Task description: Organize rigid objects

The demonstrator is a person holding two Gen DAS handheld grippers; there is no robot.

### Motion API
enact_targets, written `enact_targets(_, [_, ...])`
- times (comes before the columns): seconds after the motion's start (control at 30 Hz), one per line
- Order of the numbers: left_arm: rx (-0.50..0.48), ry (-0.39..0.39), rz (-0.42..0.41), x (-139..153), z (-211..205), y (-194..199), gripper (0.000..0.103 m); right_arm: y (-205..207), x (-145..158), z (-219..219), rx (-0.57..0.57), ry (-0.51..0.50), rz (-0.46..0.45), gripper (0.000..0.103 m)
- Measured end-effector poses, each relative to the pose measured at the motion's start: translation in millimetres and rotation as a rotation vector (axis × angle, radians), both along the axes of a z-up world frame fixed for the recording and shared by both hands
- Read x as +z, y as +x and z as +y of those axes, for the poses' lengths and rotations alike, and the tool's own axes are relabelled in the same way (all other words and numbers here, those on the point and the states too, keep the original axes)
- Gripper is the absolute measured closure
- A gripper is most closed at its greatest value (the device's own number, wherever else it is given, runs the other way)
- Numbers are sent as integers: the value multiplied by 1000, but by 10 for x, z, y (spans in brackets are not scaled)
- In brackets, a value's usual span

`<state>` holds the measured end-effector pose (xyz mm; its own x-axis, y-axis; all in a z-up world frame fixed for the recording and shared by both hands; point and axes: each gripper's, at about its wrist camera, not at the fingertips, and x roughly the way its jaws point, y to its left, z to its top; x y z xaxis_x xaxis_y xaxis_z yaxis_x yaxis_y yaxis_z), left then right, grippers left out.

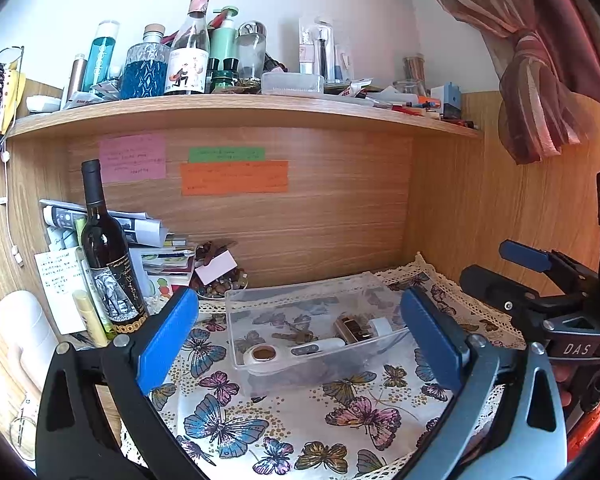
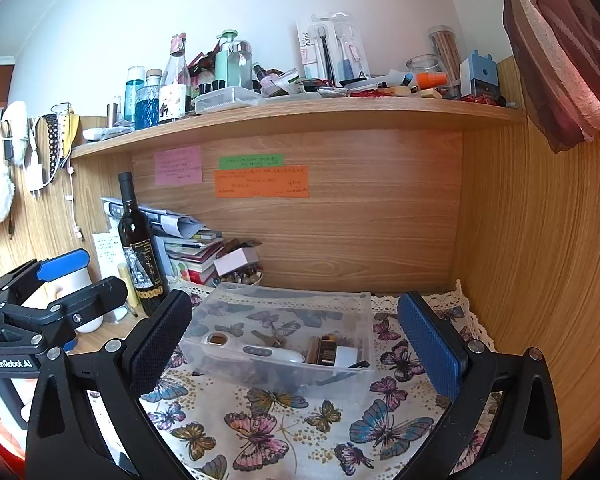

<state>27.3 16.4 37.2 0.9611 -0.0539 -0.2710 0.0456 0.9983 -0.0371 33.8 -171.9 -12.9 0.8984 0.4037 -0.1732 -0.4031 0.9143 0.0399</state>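
Note:
A clear plastic box point(image 1: 256, 300) point(image 2: 228, 292) stands on the butterfly cloth in the desk nook. Inside lie a white thermometer point(image 1: 296, 352) point(image 2: 256, 350), a bunch of keys point(image 1: 294, 336) point(image 2: 270, 338), a brown lighter-like case point(image 1: 352, 328) point(image 2: 324, 350) and a small white piece point(image 2: 346, 356). My left gripper point(image 1: 300, 340) is open, its blue pads on either side of the box, a little in front of it. My right gripper point(image 2: 296, 340) is open too, framing the same box. Each gripper shows at the edge of the other's view: right gripper point(image 1: 512, 268), left gripper point(image 2: 72, 276).
A dark wine bottle point(image 1: 108, 256) point(image 2: 140, 248) stands left of the box beside stacked papers and books point(image 2: 188, 240) and a bowl of pebbles point(image 1: 220, 284). A cluttered shelf point(image 1: 236, 108) runs overhead. Wooden walls close the back and right. A curtain point(image 1: 540, 80) hangs at upper right.

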Motion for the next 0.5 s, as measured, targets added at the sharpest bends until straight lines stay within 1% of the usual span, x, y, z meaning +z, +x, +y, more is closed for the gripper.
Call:
enact_targets(0.2, [-6, -11, 4, -8, 25, 10, 0, 4, -4, 13, 2, -7, 0, 0])
enact_targets(0.5, [-16, -6, 5, -14, 23, 8, 0, 15, -18, 43, 11, -15, 4, 0])
